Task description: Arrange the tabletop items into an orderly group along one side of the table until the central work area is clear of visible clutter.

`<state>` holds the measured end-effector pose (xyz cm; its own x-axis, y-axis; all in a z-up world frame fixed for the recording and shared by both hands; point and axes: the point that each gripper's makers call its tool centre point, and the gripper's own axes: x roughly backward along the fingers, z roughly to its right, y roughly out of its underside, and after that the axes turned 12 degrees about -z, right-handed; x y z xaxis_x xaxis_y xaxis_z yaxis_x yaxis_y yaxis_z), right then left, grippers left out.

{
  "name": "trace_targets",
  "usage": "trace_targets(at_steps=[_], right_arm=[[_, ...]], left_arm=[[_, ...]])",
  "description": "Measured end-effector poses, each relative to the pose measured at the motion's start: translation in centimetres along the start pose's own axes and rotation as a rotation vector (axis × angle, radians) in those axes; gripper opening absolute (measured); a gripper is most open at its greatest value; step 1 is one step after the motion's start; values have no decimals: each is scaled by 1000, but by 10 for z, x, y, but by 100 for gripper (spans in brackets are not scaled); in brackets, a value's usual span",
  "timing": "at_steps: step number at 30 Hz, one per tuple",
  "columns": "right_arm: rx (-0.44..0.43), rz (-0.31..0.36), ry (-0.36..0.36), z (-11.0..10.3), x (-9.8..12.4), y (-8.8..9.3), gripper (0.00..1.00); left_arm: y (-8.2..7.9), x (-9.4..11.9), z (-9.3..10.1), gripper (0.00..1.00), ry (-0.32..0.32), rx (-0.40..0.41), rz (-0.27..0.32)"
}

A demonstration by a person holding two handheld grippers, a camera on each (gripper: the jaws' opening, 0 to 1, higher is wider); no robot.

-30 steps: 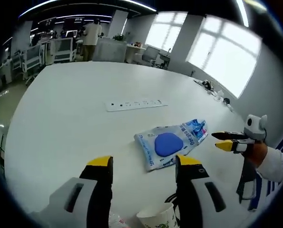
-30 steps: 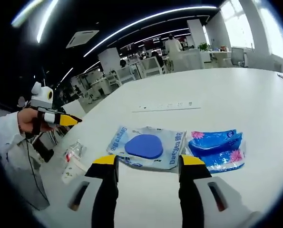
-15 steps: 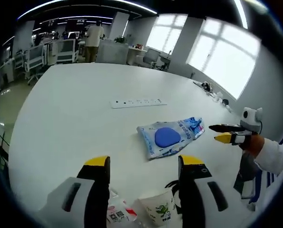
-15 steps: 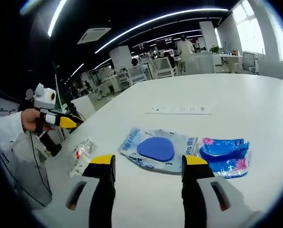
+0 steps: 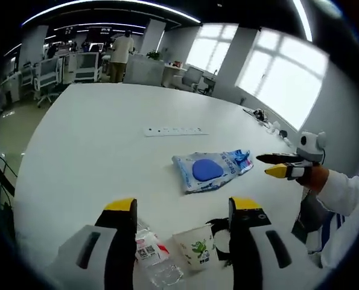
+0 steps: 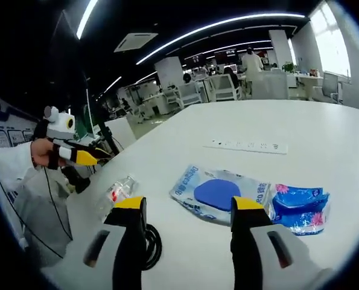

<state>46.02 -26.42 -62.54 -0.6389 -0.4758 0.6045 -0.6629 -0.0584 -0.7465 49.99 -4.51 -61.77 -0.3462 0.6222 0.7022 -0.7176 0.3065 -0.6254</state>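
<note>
Cup (image 5: 195, 252) newly between left gripper (image 5: 183, 208)

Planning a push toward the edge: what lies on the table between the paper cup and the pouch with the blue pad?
Nothing: in the left gripper view, bare white table separates the paper cup from the pouch with the blue pad.

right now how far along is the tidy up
Barely started. Near the table edge sit a paper cup, a clear plastic wrapper and a black cable. Both grippers, left and right, are open and hold nothing. The packet with the blue pad and the blue packet lie mid-table, left to move.
</note>
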Motion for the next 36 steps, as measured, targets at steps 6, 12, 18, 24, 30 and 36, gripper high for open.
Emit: trace_targets(at_steps=[6, 12, 18, 24, 30, 36], right_arm=[[34, -11, -37, -10, -5, -2, 55], [74, -38, -87, -27, -13, -3, 54], [127, -79, -155, -48, -28, -4, 54], [184, -127, -231, -69, -45, -2, 54], [210, -167, -301, -86, -63, 1, 52], [260, -226, -375, -101, -80, 8, 49]], left_arm=[[10, 15, 1, 64, 0, 16, 16], [22, 28, -1, 64, -9, 28, 24], [33, 39, -5, 64, -14, 48, 32], [41, 47, -10, 64, -18, 76, 46], [53, 52, -16, 64, -20, 109, 55], [70, 57, -24, 64, -26, 144, 48]])
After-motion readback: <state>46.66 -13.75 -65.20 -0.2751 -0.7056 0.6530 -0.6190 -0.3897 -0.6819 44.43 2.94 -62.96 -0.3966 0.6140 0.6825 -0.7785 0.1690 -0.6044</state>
